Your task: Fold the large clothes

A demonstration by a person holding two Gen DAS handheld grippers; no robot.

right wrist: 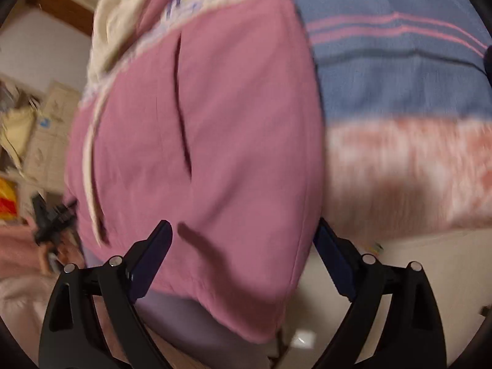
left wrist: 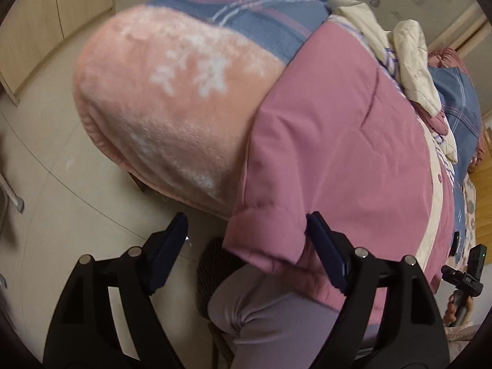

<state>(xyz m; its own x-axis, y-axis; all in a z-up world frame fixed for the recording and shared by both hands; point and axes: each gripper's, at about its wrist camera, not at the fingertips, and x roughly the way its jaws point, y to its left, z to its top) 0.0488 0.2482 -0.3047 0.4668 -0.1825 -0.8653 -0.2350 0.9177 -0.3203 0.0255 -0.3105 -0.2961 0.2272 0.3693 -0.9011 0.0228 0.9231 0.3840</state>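
With both the left gripper [left wrist: 247, 230] and the right gripper [right wrist: 243, 236] spread open and empty just above the near hem of the pink jacket [left wrist: 338, 141] on the bed, each should pinch one hem corner squarely before lifting.

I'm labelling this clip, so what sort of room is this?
Probably a home bedroom: a bed spread with a fleecy pink blanket and blue striped bedding, and pale cupboards on a tiled floor.

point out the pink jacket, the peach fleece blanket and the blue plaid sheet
pink jacket [left wrist: 338, 141], left wrist view, its flat front panel
peach fleece blanket [left wrist: 172, 104], left wrist view, its snowflake-patterned top
blue plaid sheet [right wrist: 399, 70], right wrist view, below its pink stripes
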